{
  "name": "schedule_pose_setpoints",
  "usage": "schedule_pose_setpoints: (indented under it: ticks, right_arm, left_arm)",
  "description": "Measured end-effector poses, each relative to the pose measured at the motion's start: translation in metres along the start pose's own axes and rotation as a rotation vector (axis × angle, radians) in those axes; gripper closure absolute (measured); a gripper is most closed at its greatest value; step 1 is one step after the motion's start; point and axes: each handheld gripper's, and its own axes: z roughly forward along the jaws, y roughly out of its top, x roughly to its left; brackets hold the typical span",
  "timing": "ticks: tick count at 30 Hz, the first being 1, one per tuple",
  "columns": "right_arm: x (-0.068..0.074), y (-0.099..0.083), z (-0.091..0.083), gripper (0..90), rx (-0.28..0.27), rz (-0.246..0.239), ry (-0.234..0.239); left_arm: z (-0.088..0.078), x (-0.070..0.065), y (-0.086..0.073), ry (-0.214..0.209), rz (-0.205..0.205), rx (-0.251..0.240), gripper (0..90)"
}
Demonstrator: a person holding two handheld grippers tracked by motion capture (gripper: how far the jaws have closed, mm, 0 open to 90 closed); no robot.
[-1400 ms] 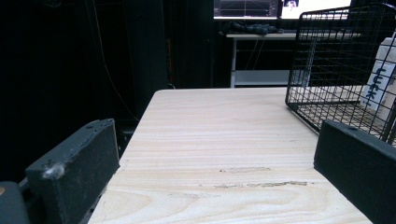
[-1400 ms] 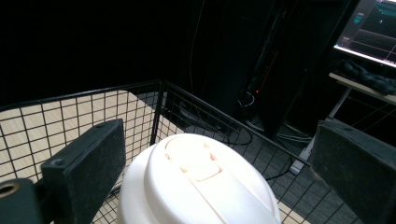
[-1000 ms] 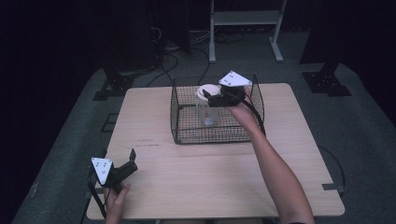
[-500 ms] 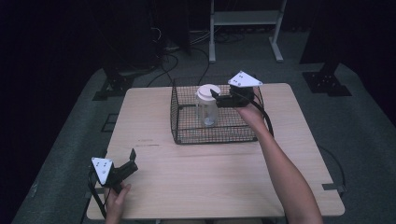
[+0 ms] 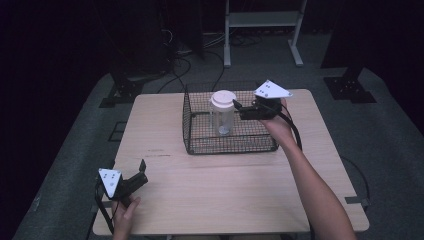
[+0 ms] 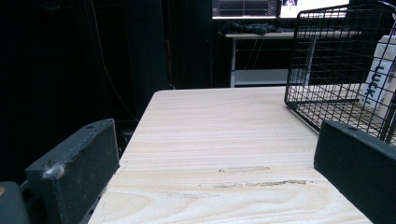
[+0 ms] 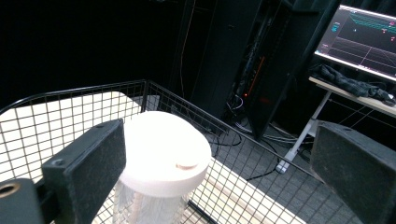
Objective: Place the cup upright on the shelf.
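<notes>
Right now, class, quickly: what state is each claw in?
Left claw: open, holding nothing, low over the table.
Right claw: open, by the jar lid in the basket, gripping nothing.

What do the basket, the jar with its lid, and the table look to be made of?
Basket: thin black wire, probably coated metal, going by its open grid. Jar: clear, glass or plastic, cannot tell which; its contents show through. Lid: matte white, likely plastic, smoothly moulded. Table: pale wood or wood-look laminate, with visible grain lines.

Overhead view; basket (image 5: 227, 145) shared
</notes>
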Motion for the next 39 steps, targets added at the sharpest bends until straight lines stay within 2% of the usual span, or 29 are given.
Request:
schedule_pose_setpoints:
  ticks: [3,10,13,19,25,39]
  right_arm:
    - [0.0,-0.003,-0.007,3.3,0.013,0.009,-0.012]
    - [0.0,-0.014,-0.022,3.4,0.013,0.022,-0.003]
    - [0.0,-0.018,-0.026,3.4,0.023,0.009,-0.006]
    - [-0.002,-0.027,-0.037,3.7,0.026,0.019,-0.01]
    - [-0.002,-0.031,-0.047,3.8,0.035,-0.006,-0.021]
    - [0.0,-0.041,-0.068,3.8,0.035,0.004,-0.014]
  left_arm:
    - [0.0,0.0,0.0,0.002,0.005,0.003,0.0]
    - [0.0,0.0,0.0,0.002,0.005,0.001,0.0]
    - [0.0,0.0,0.0,0.002,0.008,0.002,0.0]
    - [0.0,-0.001,0.0,0.001,0.009,0.001,0.0]
    - [0.0,-0.001,0.0,0.002,0.011,0.001,0.0]
    - [0.0,-0.001,0.0,0.002,0.013,0.001,0.0]
